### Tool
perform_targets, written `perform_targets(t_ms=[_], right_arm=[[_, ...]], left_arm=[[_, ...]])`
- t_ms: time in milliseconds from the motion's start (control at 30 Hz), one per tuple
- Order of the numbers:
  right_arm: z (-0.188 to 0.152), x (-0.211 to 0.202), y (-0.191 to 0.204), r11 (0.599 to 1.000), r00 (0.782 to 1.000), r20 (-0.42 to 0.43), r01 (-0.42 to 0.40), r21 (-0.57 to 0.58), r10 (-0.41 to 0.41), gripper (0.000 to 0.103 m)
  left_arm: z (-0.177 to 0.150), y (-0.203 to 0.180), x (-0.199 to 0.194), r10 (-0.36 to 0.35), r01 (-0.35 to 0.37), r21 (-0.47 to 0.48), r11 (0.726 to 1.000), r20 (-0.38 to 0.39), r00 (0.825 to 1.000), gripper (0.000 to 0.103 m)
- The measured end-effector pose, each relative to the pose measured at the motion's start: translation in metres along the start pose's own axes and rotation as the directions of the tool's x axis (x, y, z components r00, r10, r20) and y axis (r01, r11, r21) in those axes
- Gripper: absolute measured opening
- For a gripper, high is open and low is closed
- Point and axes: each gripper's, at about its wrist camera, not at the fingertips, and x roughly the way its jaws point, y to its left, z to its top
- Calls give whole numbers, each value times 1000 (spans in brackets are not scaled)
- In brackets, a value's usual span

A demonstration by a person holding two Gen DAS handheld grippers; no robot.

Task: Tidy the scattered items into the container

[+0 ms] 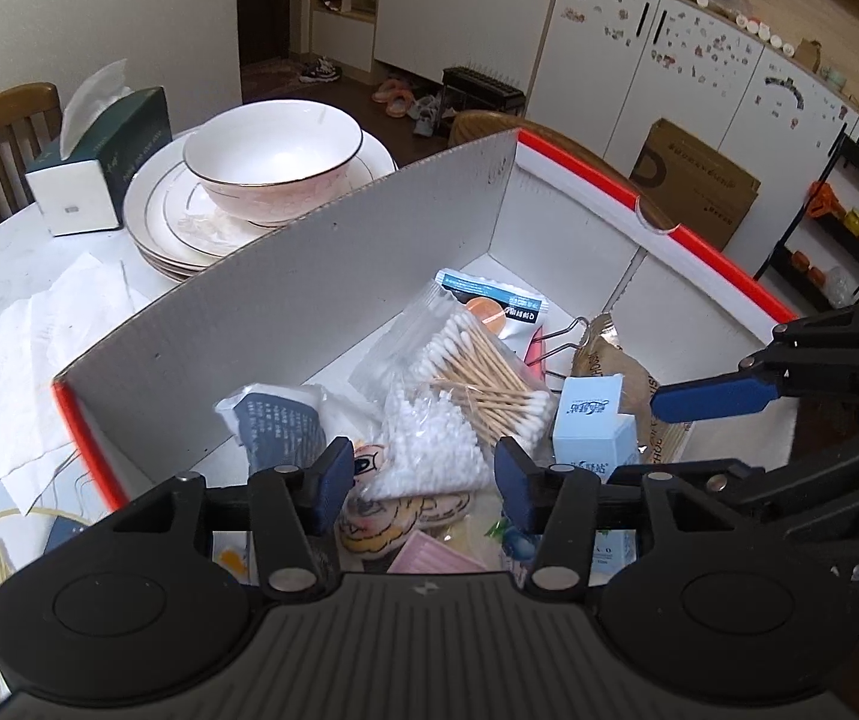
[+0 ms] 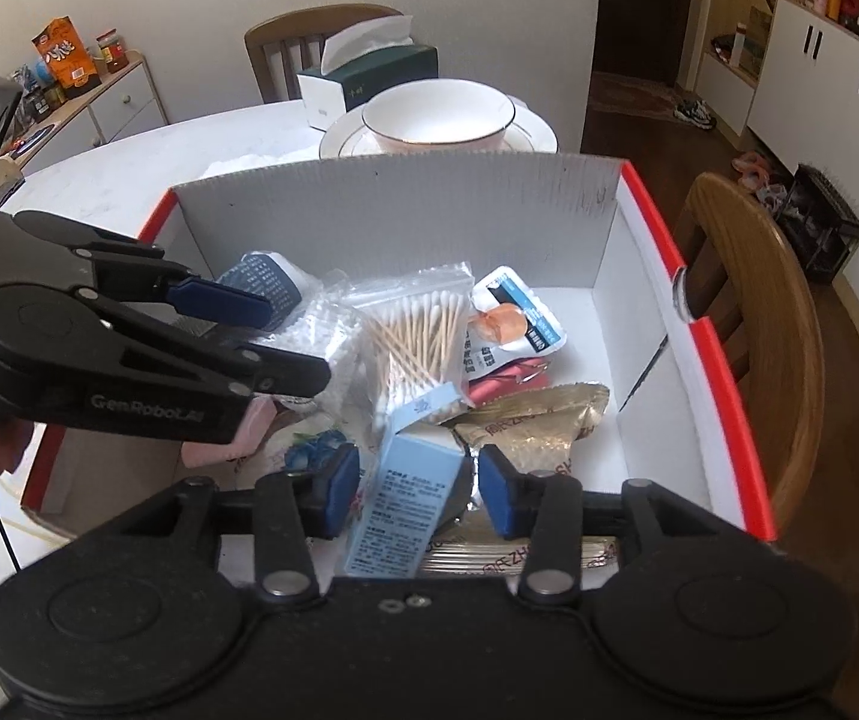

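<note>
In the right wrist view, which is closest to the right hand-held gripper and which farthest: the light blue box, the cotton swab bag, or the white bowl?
From the right hand-held gripper:
1. Light blue box, between its fingers.
2. Cotton swab bag, further in, mid-container.
3. White bowl, beyond the container's far wall, on stacked plates.

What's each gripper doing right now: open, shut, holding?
Left gripper: open, empty, over the box.
Right gripper: open; blue carton stands between the jaws, not pressed.

Item counts, box and table
One box (image 1: 321, 276), one swab bag (image 1: 471, 360), one blue carton (image 2: 399, 498), one bowl (image 1: 273, 162), one tissue box (image 1: 99, 180), two grippers.
</note>
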Motion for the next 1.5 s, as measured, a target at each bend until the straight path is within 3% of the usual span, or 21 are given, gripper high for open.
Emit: perform_targets(t_ms=[267, 400, 667, 900, 1033, 1267, 1500], right_arm=[[1, -15, 1, 1000, 999, 38, 5, 5, -6, 53], [1, -22, 3, 1000, 998, 61, 6, 5, -6, 58], [1, -35, 6, 1000, 994, 112, 15, 7, -15, 66], [-1, -44, 12, 1000, 989, 145, 18, 11, -20, 73], [-5, -50, 15, 999, 985, 171, 23, 26, -27, 82], [-10, -57, 20, 998, 981, 193, 23, 55, -33, 91], [-15, -66, 31, 998, 976, 214, 25, 55, -36, 95]], left_arm=[[-7, 4, -28, -4, 7, -35, 999, 76, 997, 51], [-11, 4, -43, -1, 7, -53, 999, 109, 994, 60], [-20, 4, -67, 6, 8, -87, 996, 161, 987, 61], [-31, 2, -83, 39, -22, -87, 996, 200, 979, 74], [-36, 2, -90, 48, -28, -94, 995, 208, 977, 80], [-45, -1, -104, 57, -38, -93, 995, 223, 973, 100], [-54, -4, -117, 85, -68, -77, 995, 249, 965, 103]])
